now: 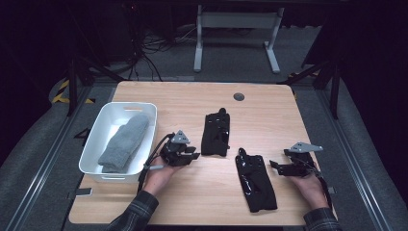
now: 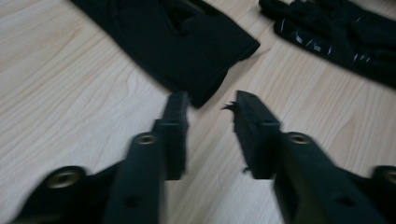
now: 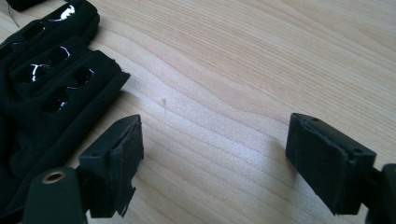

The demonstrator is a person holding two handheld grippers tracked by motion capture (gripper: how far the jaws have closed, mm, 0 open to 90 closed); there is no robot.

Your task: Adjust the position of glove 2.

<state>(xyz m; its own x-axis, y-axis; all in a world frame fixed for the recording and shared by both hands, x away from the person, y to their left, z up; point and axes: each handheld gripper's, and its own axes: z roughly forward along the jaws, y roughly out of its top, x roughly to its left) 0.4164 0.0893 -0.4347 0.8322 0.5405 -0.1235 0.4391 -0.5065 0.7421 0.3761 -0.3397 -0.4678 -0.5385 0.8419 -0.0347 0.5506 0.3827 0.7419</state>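
Black gloves, two of them, flat on the wooden table (image 1: 192, 98). The far glove (image 1: 215, 134) lies just ahead of the left gripper (image 1: 192, 156), its cuff corner near the tips, not between them; those jaws stand narrowly apart, pinching nothing. The near glove (image 1: 255, 183) lies just beside the right gripper (image 1: 275, 166), whose jaws are spread wide over bare wood.

Table brightly lit, surroundings dark — left gripper view motion-blurred, soft shadows.
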